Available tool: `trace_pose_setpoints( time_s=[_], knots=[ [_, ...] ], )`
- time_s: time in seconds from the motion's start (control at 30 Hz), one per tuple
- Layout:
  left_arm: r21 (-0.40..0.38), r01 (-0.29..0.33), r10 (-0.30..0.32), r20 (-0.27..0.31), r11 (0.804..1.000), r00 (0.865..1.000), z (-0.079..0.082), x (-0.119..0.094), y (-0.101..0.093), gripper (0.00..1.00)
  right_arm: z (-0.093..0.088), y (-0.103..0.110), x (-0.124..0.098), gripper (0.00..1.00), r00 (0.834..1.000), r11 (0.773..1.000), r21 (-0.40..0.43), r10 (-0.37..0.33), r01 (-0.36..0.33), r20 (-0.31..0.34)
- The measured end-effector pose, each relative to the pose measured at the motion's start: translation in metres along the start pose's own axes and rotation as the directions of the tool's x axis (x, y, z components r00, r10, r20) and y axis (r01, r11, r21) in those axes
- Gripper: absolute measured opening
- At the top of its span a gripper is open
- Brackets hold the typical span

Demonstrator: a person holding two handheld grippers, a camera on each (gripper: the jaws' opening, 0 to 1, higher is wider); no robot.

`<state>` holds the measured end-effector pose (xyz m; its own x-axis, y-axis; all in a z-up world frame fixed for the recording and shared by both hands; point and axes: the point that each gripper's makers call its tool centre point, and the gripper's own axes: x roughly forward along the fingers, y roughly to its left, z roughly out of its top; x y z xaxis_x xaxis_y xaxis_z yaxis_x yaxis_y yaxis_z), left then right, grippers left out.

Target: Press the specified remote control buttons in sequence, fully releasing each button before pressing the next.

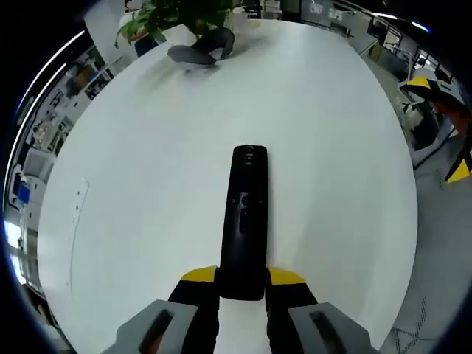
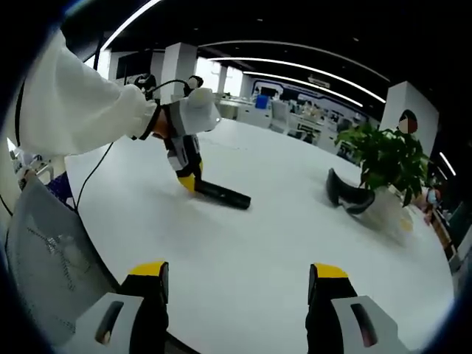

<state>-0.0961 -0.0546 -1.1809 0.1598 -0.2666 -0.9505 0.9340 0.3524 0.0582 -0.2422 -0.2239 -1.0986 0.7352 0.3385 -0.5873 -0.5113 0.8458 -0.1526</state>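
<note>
On the white table (image 1: 133,184), a black remote control (image 1: 244,221) lies flat, buttons facing up, its near end set between the yellow-tipped jaws of the left gripper (image 1: 243,284). Both jaws sit against the sides of the remote, pinching it at that end. From the right gripper view, the same left gripper (image 2: 189,173) is seen from the side, tilted down onto the end of the remote control (image 2: 221,195), with a person's white sleeve (image 2: 70,103) behind it. The right gripper (image 2: 238,284) hangs above the table edge, well apart from the remote, its jaws spread wide with nothing between them. At the far side of the table a dark grey headset-like object (image 1: 200,47) lies beside a potted plant (image 1: 158,16); its exact make cannot be judged at this range.
</note>
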Motion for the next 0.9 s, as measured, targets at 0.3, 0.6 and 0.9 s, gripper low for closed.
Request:
trace_pose_setpoints(
  time_s=[0.3, 0.6, 0.9],
  knots=[
    [0.027, 0.01, -0.01, 0.009, 1.0, 1.0, -0.006, -0.008, -0.028, 0.21, 0.002, 0.003, -0.001, 0.76, 1.0, 1.0, -0.006, 0.013, -0.013, 0.006],
    [0.022, 0.017, -0.018, 0.027, 1.0, 0.999, -0.009, -0.012, -0.062, 0.22, 0.005, 0.003, -0.003, 0.74, 1.0, 1.0, 0.0, 0.016, -0.016, 0.026],
    [0.043, 0.018, -0.019, 0.018, 0.999, 1.0, -0.019, -0.018, -0.096, 0.22, 0.008, 0.005, -0.004, 0.7, 0.999, 1.0, 0.003, 0.024, -0.024, 0.042]
  ],
)
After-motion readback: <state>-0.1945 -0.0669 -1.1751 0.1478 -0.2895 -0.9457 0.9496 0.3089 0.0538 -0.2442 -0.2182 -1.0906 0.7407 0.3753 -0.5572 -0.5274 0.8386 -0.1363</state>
